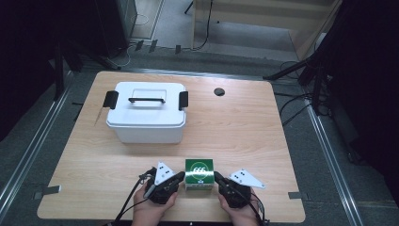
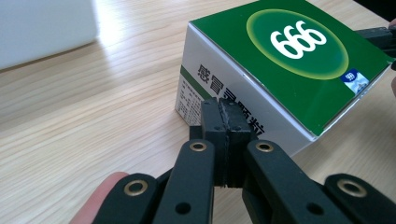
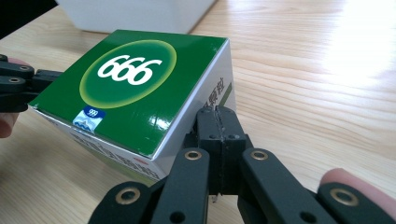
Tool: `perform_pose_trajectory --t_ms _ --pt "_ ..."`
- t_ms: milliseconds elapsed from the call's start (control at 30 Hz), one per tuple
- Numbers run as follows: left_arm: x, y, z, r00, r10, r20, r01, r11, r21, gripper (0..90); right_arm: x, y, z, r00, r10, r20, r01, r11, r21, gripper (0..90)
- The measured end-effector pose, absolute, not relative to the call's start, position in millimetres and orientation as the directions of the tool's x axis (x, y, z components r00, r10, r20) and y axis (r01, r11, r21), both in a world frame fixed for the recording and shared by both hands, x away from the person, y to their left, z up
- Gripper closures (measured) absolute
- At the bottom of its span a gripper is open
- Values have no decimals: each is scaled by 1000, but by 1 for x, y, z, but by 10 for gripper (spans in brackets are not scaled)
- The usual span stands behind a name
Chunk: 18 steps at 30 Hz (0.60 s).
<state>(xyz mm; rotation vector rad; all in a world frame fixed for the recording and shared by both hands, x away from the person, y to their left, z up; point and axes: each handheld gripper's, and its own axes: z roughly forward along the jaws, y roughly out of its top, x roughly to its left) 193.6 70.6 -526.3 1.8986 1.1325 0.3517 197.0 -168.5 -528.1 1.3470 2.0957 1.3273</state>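
A green-topped white carton marked 666 [image 1: 199, 173] rests on the wooden table near its front edge. My left gripper [image 1: 180, 176] is shut, its tips pressed against the carton's left side [image 2: 219, 88]; in the left gripper view the shut left gripper [image 2: 225, 106] touches the white face with printed characters. My right gripper [image 1: 217, 177] is shut too, its tips against the carton's right side. In the right gripper view the right gripper [image 3: 217, 115] meets the carton [image 3: 126, 84] at its white side. Neither gripper holds anything between its jaws.
A white lidded storage box [image 1: 146, 111] with black latches and a black handle stands at the table's back left. A round black grommet [image 1: 219, 92] sits in the table [image 1: 263, 132] near the back edge. Bare wood lies to the right of the carton.
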Motion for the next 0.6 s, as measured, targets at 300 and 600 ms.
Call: perform_pose_trajectory --t_ms 300,600 --pt "197 50 -526 560 808 -184 569 -214 794 900 192 -192 -529 -471 854 221 551 90 830 900" --pt "202 97 -507 489 857 -164 537 -148 830 900 206 -214 -509 -444 876 189 512 74 856 900"
